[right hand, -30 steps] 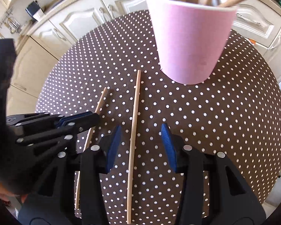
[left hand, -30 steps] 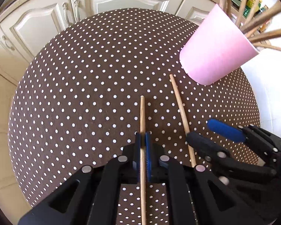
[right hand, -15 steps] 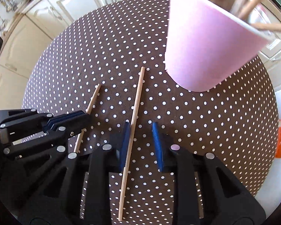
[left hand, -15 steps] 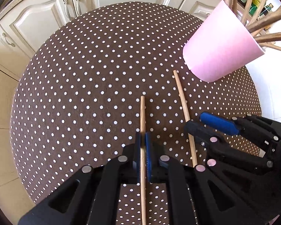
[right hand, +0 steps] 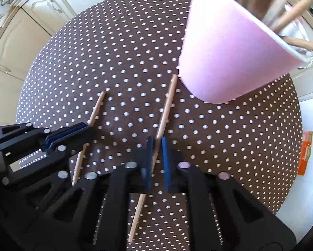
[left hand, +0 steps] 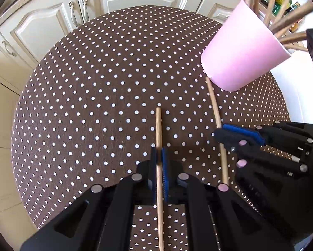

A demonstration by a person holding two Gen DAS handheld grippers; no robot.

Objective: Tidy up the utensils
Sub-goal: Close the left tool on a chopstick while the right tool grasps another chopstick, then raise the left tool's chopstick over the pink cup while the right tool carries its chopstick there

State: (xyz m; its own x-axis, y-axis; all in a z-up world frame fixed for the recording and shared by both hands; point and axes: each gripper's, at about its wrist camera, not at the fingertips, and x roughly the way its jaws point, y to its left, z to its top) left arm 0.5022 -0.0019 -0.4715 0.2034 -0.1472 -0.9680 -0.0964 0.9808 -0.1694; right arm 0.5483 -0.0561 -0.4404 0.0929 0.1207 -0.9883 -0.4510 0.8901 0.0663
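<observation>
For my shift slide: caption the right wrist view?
Right gripper shut on a wooden stick lying beside the pink cup.

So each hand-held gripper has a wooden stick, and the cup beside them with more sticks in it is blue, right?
Not quite: the cup is pink, as the right wrist view shows. The rest holds: the left hand-held gripper and right hand-held gripper each grip a stick.
</observation>
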